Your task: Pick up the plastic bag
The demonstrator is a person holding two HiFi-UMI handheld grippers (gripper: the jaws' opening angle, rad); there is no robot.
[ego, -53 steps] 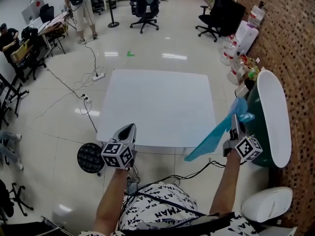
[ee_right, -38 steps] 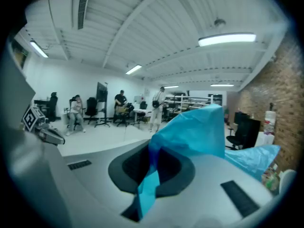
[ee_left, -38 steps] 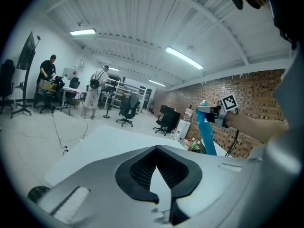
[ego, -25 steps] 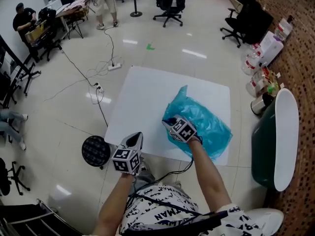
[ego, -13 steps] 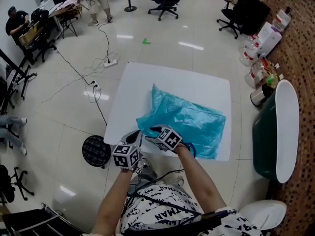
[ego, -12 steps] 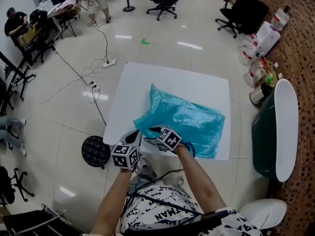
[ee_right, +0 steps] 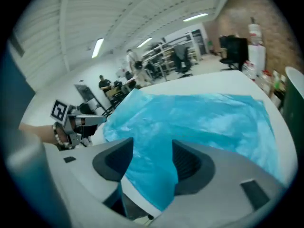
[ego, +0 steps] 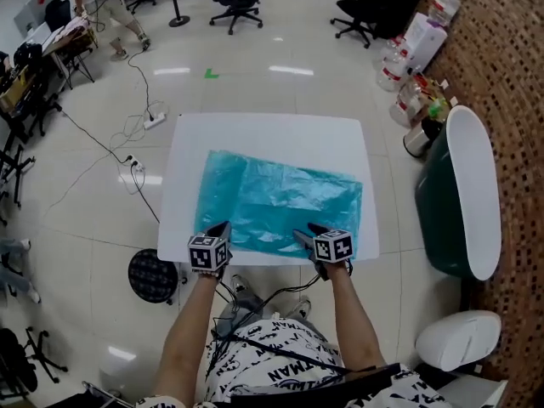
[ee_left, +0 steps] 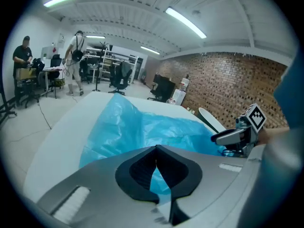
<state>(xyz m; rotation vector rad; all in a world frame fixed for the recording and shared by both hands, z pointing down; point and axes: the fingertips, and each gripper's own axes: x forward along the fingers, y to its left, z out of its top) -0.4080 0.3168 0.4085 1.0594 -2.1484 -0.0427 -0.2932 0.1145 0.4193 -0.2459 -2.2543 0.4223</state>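
Note:
The blue plastic bag [ego: 280,198] lies spread almost flat across the white table [ego: 263,134]. My right gripper [ego: 302,235] is at the bag's near right edge. Its jaws have just been opening and now stand open [ee_right: 152,148], with a fold of the bag [ee_right: 199,118] running loose between them, not pressed. My left gripper [ego: 224,226] hovers over the near left edge. Its tips meet [ee_left: 156,148] and only a sliver of bag [ee_left: 142,127] shows through the gap behind them. Each gripper shows in the other's view: the right gripper [ee_left: 228,137] and the left gripper [ee_right: 90,120].
A dark green bin with a white lid [ego: 459,194] stands right of the table. Bottles and jugs [ego: 408,100] line the brick wall. A black round stool [ego: 155,274] and cables [ego: 136,160] lie on the floor at left. Office chairs and people are far back.
The right gripper pulled the bag toward the near table edge, rolled its wrist and opened its jaws; the bag settled flat. The left gripper sank to the table's near edge.

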